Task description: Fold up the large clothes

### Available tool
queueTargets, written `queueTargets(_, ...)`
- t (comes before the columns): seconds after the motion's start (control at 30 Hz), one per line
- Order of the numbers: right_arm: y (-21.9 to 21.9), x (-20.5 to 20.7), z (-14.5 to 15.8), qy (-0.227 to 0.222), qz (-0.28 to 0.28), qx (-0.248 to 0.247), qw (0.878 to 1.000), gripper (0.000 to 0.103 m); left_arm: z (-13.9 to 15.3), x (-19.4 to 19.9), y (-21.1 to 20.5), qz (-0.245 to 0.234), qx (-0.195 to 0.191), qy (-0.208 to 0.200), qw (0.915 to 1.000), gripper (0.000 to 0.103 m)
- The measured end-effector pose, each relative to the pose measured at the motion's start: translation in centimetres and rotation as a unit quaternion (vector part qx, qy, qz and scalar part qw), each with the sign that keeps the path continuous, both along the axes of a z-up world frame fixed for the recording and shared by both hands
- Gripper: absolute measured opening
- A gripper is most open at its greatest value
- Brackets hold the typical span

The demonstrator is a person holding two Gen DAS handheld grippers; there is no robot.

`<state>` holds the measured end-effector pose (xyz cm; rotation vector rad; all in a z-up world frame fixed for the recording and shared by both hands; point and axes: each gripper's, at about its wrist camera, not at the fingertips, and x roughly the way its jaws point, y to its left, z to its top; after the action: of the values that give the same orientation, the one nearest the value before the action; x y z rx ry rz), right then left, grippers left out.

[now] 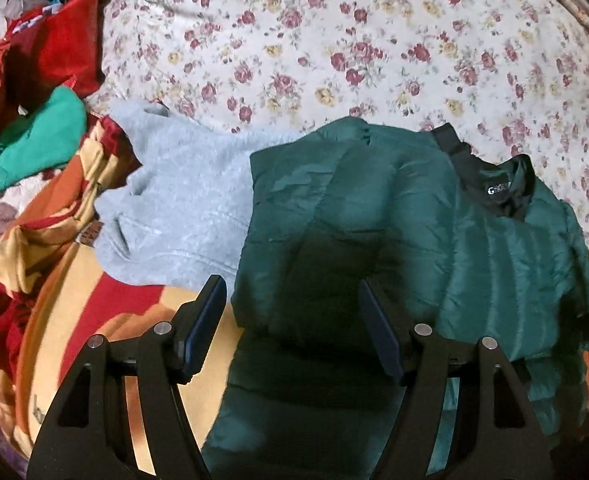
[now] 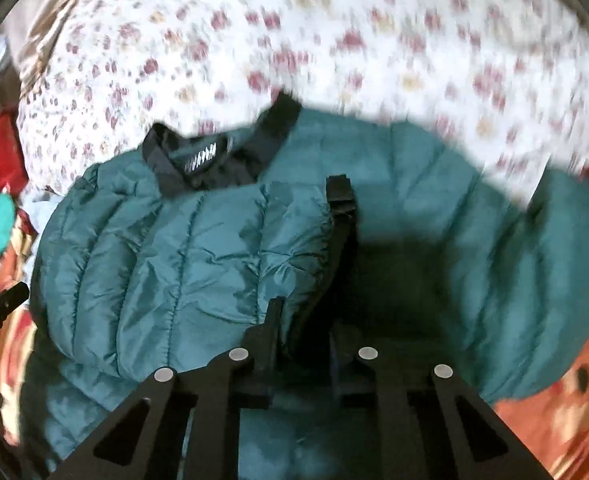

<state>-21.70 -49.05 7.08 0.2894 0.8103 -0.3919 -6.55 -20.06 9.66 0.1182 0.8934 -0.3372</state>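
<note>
Left wrist view: left gripper (image 1: 290, 300) spread wide, released, over dark green quilted puffer jacket (image 1: 474, 240) on floral bedsheet (image 1: 334, 40); pale grey fleece garment (image 1: 182, 200) at ten o'clock. Right wrist view: right gripper (image 2: 306, 320) narrowed, clenched on jacket fabric (image 2: 174, 248), collar (image 2: 214, 152) at eleven o'clock.

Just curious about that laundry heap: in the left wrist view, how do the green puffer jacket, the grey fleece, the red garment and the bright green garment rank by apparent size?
1. Green puffer jacket, though nearness inflates it.
2. Grey fleece.
3. Red garment.
4. Bright green garment.
</note>
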Motion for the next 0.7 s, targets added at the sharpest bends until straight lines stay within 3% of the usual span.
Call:
queueTargets(0.17, -3.0, 0.1, 1.2, -0.008, -0.037, -0.028, 0.999, 0.017, -1.4, 0.6, -1.5, -0.008, 0.004, 0.014, 0.9999, 0.069)
queueTargets(0.4, -5.5, 1.6, -2.3, 0.019, -0.062, 0.005, 0.998, 0.018, -2.8, 0.4, -3.0, -0.013, 0.018, 0.016, 0.9996, 0.069)
queueTargets(0.5, -5.9, 0.7, -1.3, 0.017, -0.072, 0.012, 0.997, 0.059, -2.4, 0.3, -2.7, -0.016, 0.014, 0.017, 0.9996, 0.069)
queueTargets(0.53, -5.9, 0.2, -0.9, 0.009, -0.073, 0.015, 0.997, 0.067, -2.0, 0.1, -2.6, -0.018, 0.012, 0.013, 0.9997, 0.069)
queueTargets(0.7, -3.8, -1.0, 1.6, -0.023, -0.025, 0.018, 0.999, 0.067, -0.1, -0.3, -2.4, -0.016, -0.005, -0.016, 0.9997, 0.069)
